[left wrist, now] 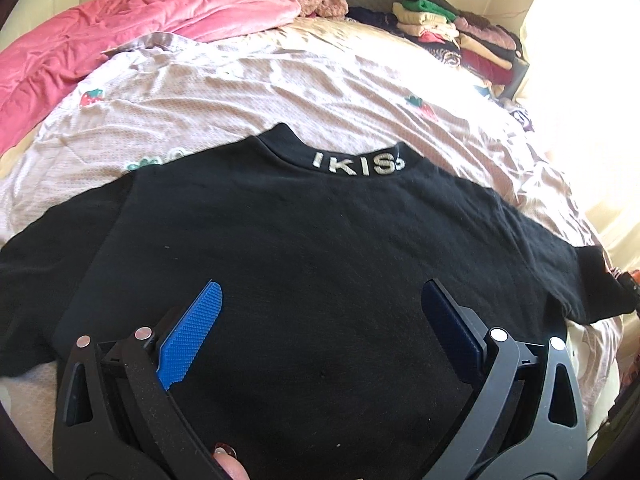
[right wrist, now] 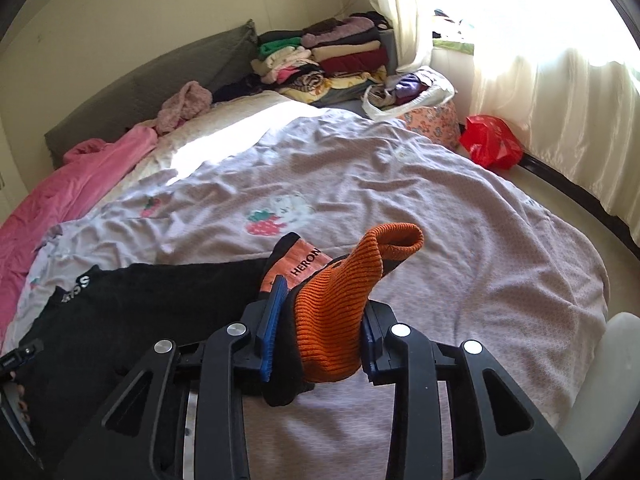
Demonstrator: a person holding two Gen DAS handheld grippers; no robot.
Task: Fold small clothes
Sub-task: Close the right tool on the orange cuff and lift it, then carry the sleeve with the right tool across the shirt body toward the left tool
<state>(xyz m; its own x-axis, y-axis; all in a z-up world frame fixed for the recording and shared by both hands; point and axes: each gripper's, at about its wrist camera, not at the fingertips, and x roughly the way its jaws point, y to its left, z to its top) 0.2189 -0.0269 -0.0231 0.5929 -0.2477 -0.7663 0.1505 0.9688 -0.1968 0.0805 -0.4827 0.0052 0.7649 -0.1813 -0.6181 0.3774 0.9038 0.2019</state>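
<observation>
A black top (left wrist: 304, 248) with white letters on its collar (left wrist: 356, 164) lies flat on the bed, collar away from me. My left gripper (left wrist: 320, 300) is open just above its middle, blue pads wide apart. My right gripper (right wrist: 320, 320) is shut on an orange and black knit sleeve cuff (right wrist: 340, 312), which stands up between the pads; a pink band reading HERON (right wrist: 308, 262) shows behind it. The black top also shows in the right wrist view (right wrist: 152, 304), lying to the left of the gripper.
A lilac strawberry-print sheet (left wrist: 248, 92) covers the bed. A pink blanket (left wrist: 100, 36) lies at the far left. Stacks of folded clothes (right wrist: 332, 60) sit at the headboard corner. A red bag (right wrist: 490, 142) and curtains (right wrist: 560, 100) are on the right.
</observation>
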